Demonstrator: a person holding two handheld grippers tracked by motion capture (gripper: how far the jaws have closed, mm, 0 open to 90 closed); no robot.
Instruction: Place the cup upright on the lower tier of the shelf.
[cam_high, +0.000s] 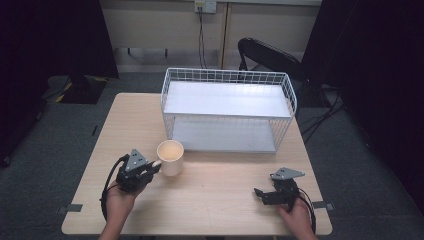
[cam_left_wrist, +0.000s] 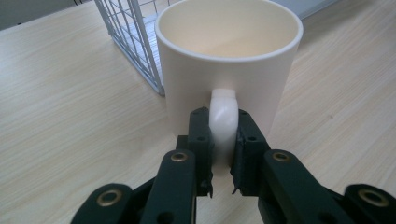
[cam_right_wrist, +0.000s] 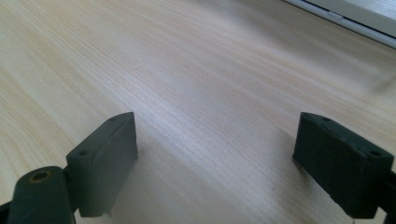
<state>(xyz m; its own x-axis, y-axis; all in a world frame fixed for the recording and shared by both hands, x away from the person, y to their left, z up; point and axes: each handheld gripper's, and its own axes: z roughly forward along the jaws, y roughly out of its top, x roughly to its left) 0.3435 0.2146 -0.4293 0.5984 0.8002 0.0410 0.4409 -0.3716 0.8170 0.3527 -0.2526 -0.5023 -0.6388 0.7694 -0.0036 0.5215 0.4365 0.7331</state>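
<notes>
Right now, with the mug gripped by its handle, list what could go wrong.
1. The left gripper pinches only the cream ceramic mug's narrow handle; lifted, the mug may swing or slip.
2. The white wire two-shelf rack stands close behind; the mug could knock it.

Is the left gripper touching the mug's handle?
Touching. In the left gripper view, the left gripper has both black pads pressed against the sides of the handle of the mug, with no gap showing.
</notes>
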